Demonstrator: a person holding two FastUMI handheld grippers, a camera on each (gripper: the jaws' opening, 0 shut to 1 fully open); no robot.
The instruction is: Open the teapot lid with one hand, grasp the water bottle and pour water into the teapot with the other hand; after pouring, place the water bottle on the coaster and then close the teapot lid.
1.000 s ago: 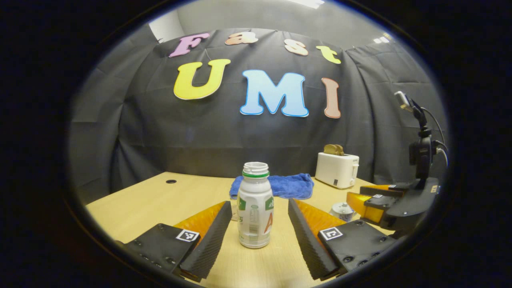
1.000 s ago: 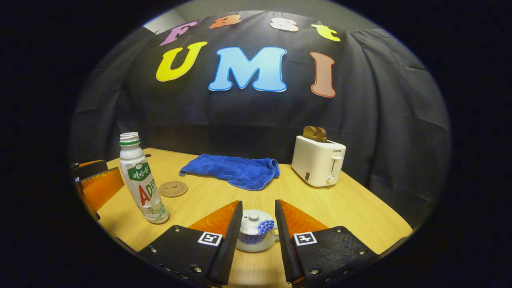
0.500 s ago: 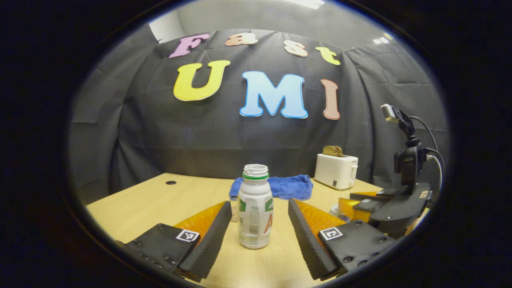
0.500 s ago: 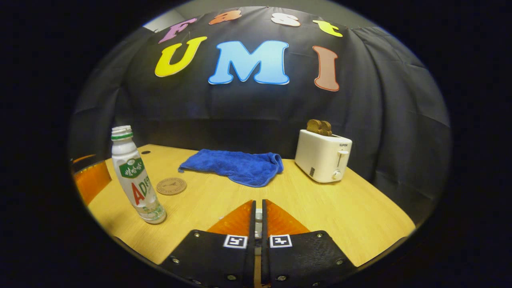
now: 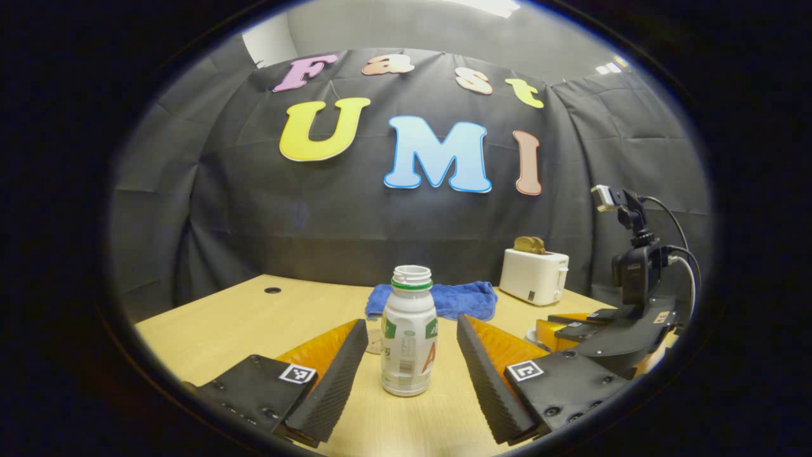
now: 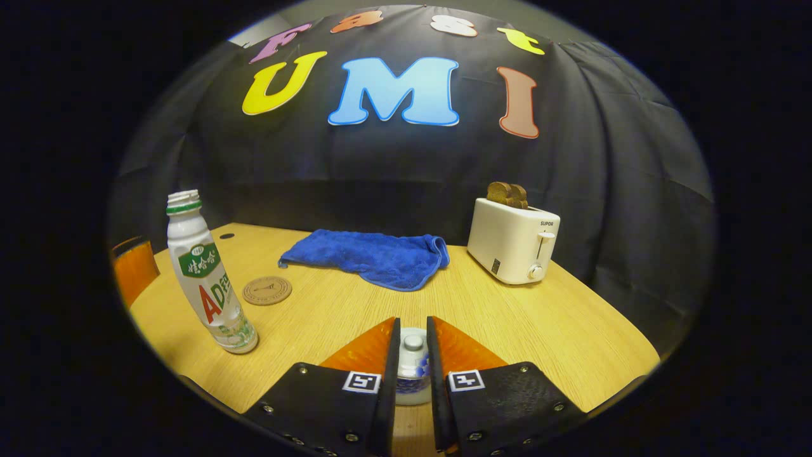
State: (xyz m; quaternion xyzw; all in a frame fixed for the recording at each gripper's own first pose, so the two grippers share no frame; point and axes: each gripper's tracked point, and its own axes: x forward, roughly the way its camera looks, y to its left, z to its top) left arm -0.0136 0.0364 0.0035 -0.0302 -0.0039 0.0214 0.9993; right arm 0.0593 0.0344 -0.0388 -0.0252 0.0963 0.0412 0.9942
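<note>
A white, capless water bottle (image 5: 409,330) with a green neck ring stands upright on the table between the fingers of my open left gripper (image 5: 412,322), with a gap on each side. The bottle (image 6: 206,279) also stands at the left of the right gripper view. My right gripper (image 6: 413,330) hangs over the small white-and-blue teapot (image 6: 412,384). Its fingers stand a narrow gap apart, with the lid knob (image 6: 413,343) between them. Whether they press on it I cannot tell. The round brown coaster (image 6: 267,290) lies just behind the bottle.
A blue towel (image 6: 368,257) lies at the back middle of the wooden table (image 6: 539,330). A white toaster (image 6: 514,247) with bread in it stands at the back right. The right gripper (image 5: 564,327) and its camera mount rise at the right of the left gripper view.
My right gripper came down over the teapot and its fingers closed almost together, then parted a little around the lid knob. The left gripper stayed open around the bottle.
</note>
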